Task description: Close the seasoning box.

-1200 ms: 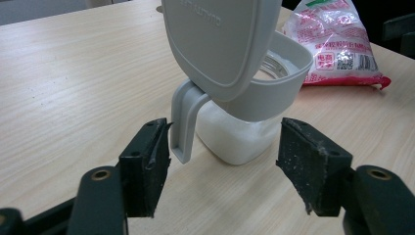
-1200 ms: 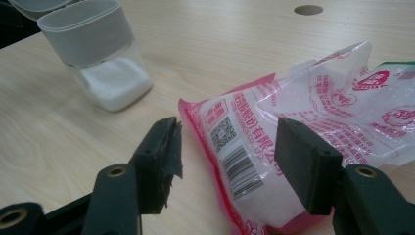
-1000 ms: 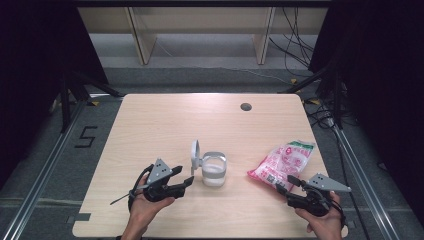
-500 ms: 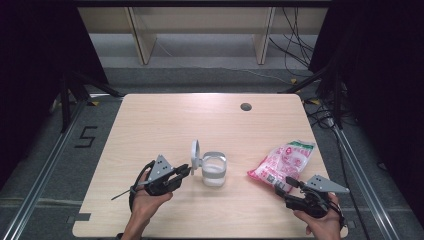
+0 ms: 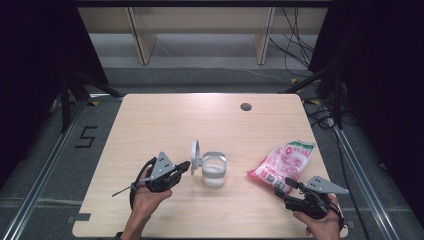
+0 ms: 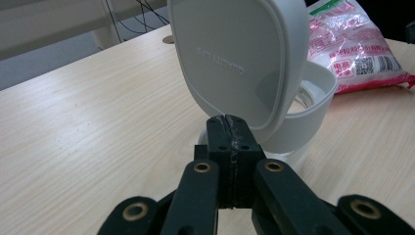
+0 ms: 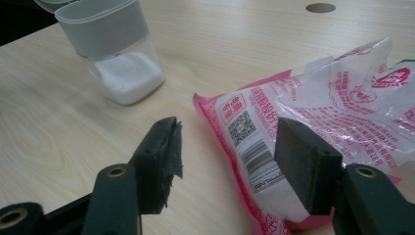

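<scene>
Two grippers flank the work. The left gripper (image 6: 230, 132), jaws just closed together with nothing visibly between them, sits at the lower edge of the upright lid (image 6: 235, 58), frame centre. The right gripper (image 7: 225, 161) stands wide; the pink bag (image 7: 313, 112) corner lies between its jaws, long axis running to upper right.

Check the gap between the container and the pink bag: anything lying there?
Nothing: bare table separates the container from the pink bag, as seen in the high view and right gripper view.
</scene>
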Available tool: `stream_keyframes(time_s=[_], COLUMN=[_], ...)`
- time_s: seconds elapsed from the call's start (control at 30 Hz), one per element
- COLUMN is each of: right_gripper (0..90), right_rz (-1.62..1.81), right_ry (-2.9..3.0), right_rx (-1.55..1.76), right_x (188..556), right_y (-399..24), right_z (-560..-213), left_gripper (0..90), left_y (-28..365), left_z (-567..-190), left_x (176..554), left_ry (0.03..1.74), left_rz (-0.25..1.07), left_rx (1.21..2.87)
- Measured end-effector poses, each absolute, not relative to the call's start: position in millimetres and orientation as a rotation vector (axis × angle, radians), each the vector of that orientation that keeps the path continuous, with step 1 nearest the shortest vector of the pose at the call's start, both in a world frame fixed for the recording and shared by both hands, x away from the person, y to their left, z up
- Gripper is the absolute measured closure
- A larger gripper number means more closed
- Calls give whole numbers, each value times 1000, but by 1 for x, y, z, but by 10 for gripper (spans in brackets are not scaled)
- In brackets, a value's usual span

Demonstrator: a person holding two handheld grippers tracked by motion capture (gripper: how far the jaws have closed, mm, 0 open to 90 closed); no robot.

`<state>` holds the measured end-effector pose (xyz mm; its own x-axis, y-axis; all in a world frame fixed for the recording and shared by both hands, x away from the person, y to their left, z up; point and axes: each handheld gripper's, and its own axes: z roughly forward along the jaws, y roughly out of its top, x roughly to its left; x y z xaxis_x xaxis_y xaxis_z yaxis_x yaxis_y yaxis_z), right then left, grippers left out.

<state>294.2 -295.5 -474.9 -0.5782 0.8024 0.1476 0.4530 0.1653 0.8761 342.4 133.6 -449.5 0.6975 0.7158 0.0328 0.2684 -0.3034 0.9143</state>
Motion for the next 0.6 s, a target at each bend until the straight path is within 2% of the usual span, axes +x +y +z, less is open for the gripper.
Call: stream_keyframes(time_s=[0.6], right_gripper=[426], right_rz=[1382], right_ry=[2104], right_rx=[1166], right_x=[287], right_y=[-297], right_z=[-475], left_gripper=[892], left_y=[132], left_z=[-440], left_x=[348], left_ry=[736], left_rz=[538], left_rx=[1852])
